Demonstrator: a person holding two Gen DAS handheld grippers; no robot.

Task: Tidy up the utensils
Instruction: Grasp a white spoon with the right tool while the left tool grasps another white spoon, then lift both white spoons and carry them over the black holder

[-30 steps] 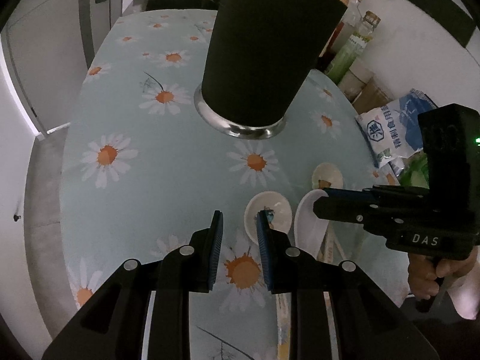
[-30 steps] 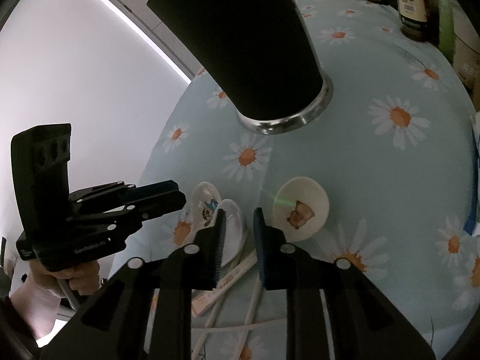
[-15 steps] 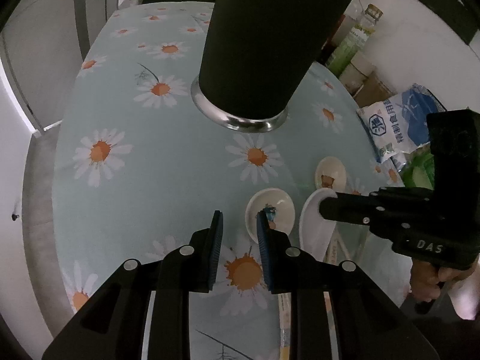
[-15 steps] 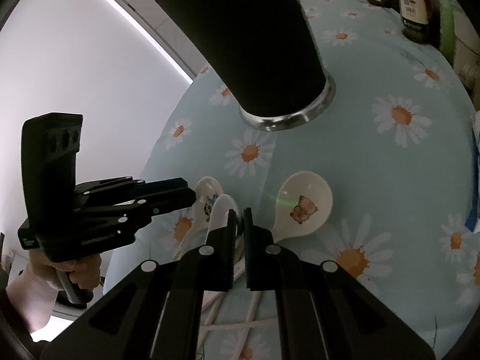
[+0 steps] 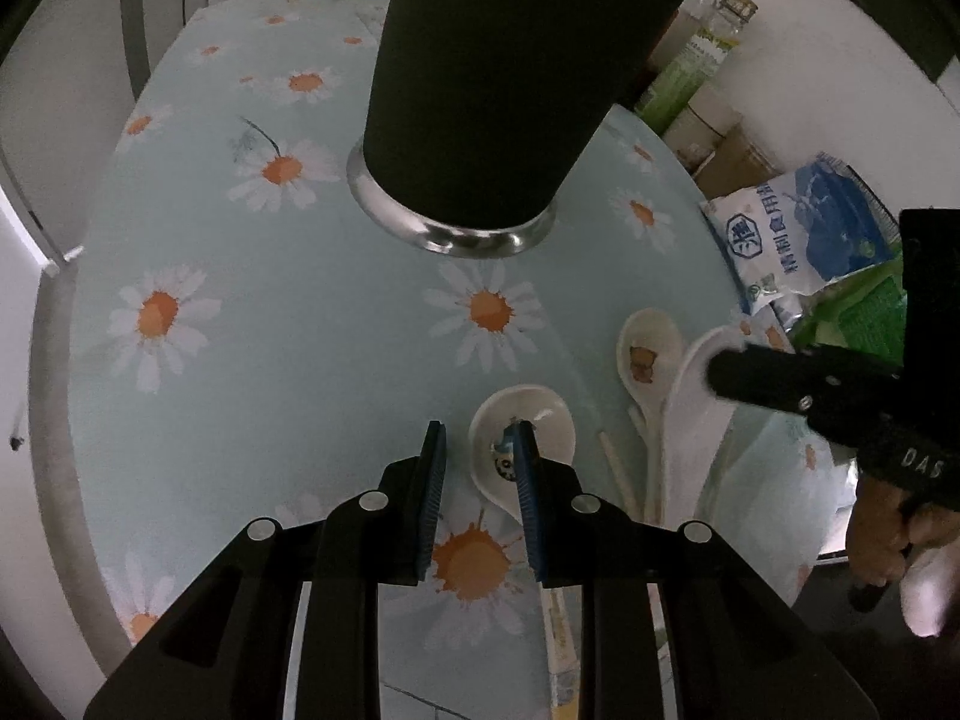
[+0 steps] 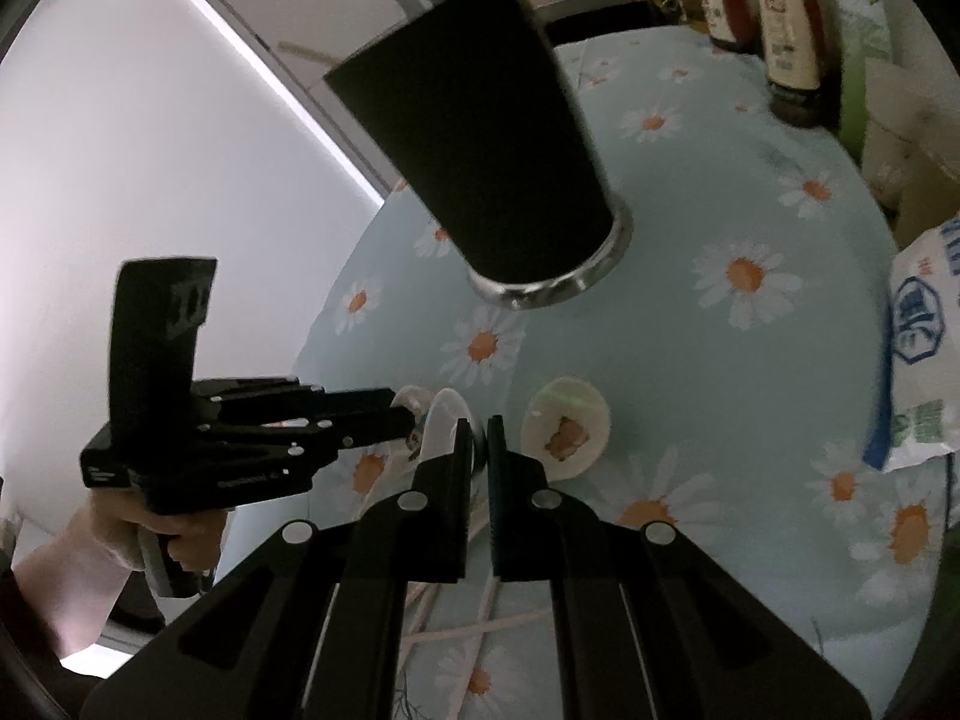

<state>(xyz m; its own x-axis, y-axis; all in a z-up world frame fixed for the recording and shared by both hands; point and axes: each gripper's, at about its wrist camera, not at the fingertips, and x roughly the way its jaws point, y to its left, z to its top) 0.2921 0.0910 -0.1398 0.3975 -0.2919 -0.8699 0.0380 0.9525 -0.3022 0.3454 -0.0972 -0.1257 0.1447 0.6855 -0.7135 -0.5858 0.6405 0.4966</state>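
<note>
Three white ceramic spoons are in play on the daisy-patterned bench (image 5: 288, 372): the right claw (image 6: 478, 441) has closed on the plain spoon (image 6: 444, 420) and appears to have it lifted clear of the cloth, the bear-print spoon (image 6: 564, 435) lies just right of it, and a third spoon (image 5: 522, 438) sits near the left claw (image 5: 477, 450). That left claw hangs with its jaws slightly parted, gripping nothing, its right finger over the third spoon's bowl. Loose chopsticks (image 5: 618, 468) lie crossed among the spoon handles. Farther off stands the tall black holder (image 5: 498, 78) on its shiny metal base; its mouth is out of sight, so what it holds cannot be told. To carry the step well, I judge the plain spoon should be raised high enough to clear the holder's rim, tipped handle-down, and released only once well inside, keeping clear of the left claw.
</note>
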